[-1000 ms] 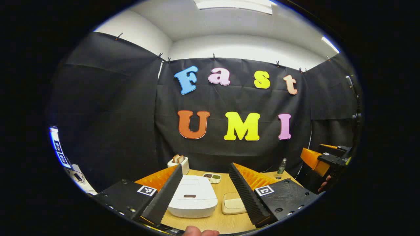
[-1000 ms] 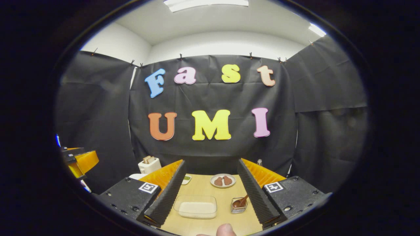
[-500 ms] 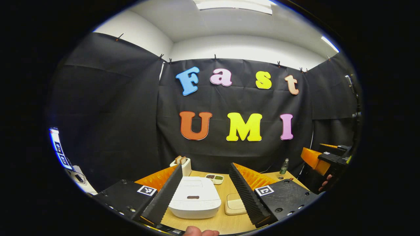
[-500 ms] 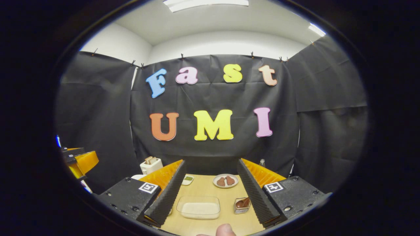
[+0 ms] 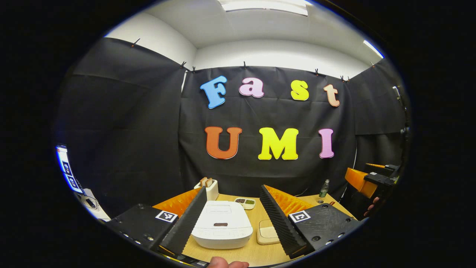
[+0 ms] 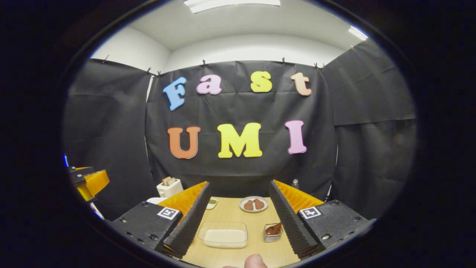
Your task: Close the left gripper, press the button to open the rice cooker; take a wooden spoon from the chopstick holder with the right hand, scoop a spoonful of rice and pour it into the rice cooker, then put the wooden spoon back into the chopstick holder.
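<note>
In the left gripper view, the left gripper [image 5: 233, 217] has its fingers [image 5: 185, 222] spread wide at the bottom of the frame and holds nothing. Between them, low in the middle, sits the white rice cooker [image 5: 222, 229] with its lid shut, a small dark button on top. Just right of it lies a clear container of rice [image 5: 266, 234], partly hidden behind the right-hand finger. Both stand on the wooden worktop [image 5: 249, 253]. Farther back are a white toaster [image 5: 209, 188] with two slices in it, a small divided dish [image 5: 244, 203] and a bottle [image 5: 324, 188] toward the right. At the far right edge the right gripper [image 5: 366, 180] hangs in the air, a hand [image 5: 372, 206] below it.

In the right gripper view, the right gripper [image 6: 237, 217] is likewise wide open and empty. Between its fingers [image 6: 187, 227], low in the centre, lies the container of rice [image 6: 223, 235]; to its right, beside the right-hand finger, stands the small chopstick holder [image 6: 272, 232] with the wooden spoon [image 6: 274, 228] leaning in it. Behind them is a plate [image 6: 254, 204] with brown food.

Square black-and-white marker tags sit on the gripper bodies; no brand or label is legible on anything.
</note>
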Demonstrator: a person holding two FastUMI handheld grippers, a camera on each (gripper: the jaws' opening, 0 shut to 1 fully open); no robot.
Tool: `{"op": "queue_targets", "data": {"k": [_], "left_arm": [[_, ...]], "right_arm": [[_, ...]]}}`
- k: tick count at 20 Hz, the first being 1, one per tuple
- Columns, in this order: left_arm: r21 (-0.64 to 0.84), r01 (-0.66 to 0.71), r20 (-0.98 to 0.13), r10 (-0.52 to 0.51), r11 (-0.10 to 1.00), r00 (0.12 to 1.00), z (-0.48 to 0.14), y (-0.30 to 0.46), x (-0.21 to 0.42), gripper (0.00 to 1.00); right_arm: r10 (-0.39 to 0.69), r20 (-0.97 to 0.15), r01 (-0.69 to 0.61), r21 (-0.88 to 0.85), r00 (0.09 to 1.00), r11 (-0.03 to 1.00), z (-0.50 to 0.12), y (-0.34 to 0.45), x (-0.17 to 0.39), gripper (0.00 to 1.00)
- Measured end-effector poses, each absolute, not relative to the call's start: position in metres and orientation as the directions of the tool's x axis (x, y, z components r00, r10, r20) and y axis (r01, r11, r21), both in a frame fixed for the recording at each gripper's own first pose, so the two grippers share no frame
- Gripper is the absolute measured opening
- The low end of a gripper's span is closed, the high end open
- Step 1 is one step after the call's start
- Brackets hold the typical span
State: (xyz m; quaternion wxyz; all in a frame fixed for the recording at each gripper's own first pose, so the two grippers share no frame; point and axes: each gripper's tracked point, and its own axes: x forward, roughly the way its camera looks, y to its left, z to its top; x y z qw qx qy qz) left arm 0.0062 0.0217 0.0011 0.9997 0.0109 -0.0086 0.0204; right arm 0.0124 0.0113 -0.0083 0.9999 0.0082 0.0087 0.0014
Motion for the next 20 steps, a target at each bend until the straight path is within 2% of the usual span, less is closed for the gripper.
{"op": "queue_targets", "data": {"k": [6, 14, 15, 16, 18, 19, 20], "left_arm": [[0.046, -0.043, -0.016, 0.043, 0.998, 0.999, -0.011, 0.021, 0.015, 0.93], [0.036, -0.026, -0.210, 0.033, 0.999, 0.977, -0.066, 0.024, 0.050, 0.93], [0.032, -0.015, -0.232, 0.022, 0.999, 0.972, -0.071, 0.023, 0.054, 1.00], [0.026, -0.008, -0.254, 0.015, 1.000, 0.967, -0.076, 0.022, 0.060, 0.80], [0.017, 0.006, -0.301, -0.001, 1.000, 0.954, -0.087, 0.021, 0.072, 0.65], [0.015, 0.017, -0.329, -0.011, 1.000, 0.944, -0.096, 0.020, 0.081, 0.65], [0.009, 0.023, -0.352, -0.019, 1.000, 0.936, -0.101, 0.022, 0.084, 0.48]], "right_arm": [[-0.009, -0.033, 0.009, 0.006, 0.999, 1.000, -0.014, -0.002, 0.017, 1.00], [-0.045, -0.077, 0.047, 0.019, 0.996, 0.999, -0.038, -0.039, 0.041, 1.00], [-0.049, -0.084, 0.051, 0.023, 0.995, 0.998, -0.041, -0.044, 0.046, 1.00], [-0.051, -0.090, 0.053, 0.029, 0.995, 0.998, -0.044, -0.048, 0.051, 1.00], [-0.050, -0.100, 0.054, 0.037, 0.994, 0.998, -0.049, -0.055, 0.062, 1.00], [-0.051, -0.104, 0.055, 0.037, 0.993, 0.998, -0.051, -0.059, 0.067, 1.00], [-0.050, -0.108, 0.054, 0.038, 0.993, 0.998, -0.054, -0.061, 0.075, 1.00]]}}
